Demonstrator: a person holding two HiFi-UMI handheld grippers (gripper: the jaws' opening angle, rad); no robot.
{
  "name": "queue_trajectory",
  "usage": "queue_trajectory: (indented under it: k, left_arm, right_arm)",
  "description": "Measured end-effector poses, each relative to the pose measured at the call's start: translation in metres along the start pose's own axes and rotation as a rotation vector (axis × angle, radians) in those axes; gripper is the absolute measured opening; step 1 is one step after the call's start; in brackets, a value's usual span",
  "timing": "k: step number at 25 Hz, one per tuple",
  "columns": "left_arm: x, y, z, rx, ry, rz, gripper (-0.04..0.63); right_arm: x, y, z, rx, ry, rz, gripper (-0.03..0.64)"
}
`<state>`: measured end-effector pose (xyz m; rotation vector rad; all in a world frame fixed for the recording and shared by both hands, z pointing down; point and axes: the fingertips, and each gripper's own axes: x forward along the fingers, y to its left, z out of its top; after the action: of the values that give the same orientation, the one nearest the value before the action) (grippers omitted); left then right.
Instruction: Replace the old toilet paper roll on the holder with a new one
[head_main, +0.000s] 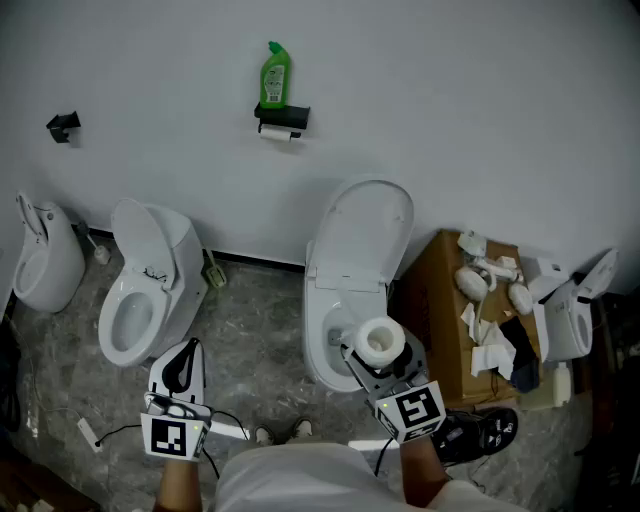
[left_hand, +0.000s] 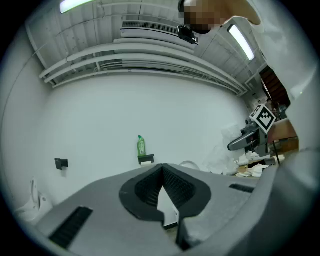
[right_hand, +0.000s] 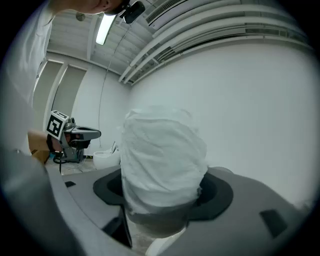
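High on the white wall hangs a black paper holder (head_main: 283, 117), with a green bottle (head_main: 274, 75) standing on it and a thin old roll (head_main: 279, 133) under it. In the left gripper view the holder (left_hand: 146, 159) is small and far ahead. My right gripper (head_main: 378, 350) is shut on a new white toilet paper roll (head_main: 380, 341), held low over the middle toilet. That roll (right_hand: 162, 160) fills the right gripper view between the jaws. My left gripper (head_main: 184, 355) is low at the left, shut with nothing in it, and its jaws meet (left_hand: 162, 192).
Three toilets stand along the wall: one at far left (head_main: 40, 262), one open (head_main: 140, 290), one in the middle (head_main: 355, 270). A cardboard box (head_main: 440, 310) with paper scraps sits at the right. A small black fitting (head_main: 63, 125) is on the wall.
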<state>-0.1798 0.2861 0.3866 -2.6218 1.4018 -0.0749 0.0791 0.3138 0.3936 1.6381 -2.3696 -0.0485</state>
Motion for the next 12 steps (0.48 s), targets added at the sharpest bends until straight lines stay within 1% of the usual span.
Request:
queue_trajectory:
  k: [2,5,7,11,12]
  left_arm:
    - [0.003,-0.002,-0.001,0.010,0.014,0.009,0.006]
    - [0.009,-0.003,-0.001,-0.010,0.026,0.026,0.006]
    - [0.012,-0.008,-0.003,-0.009,0.020,0.018,0.005]
    - [0.016,-0.013,-0.007,-0.006,0.028,0.015,0.005]
    - [0.017,-0.014,-0.007,-0.007,0.028,0.018,0.005]
  right_arm:
    - [0.001,-0.006,-0.002,-0.001,0.004,0.003,0.330]
    - [0.005,-0.010,-0.004,-0.005,-0.002,0.016,0.330]
    - [0.007,-0.012,-0.005,0.002,-0.007,0.024,0.330]
    - [0.008,-0.017,-0.011,0.013,0.051,0.033,0.330]
    - [0.008,-0.018,-0.009,0.015,0.048,0.041,0.330]
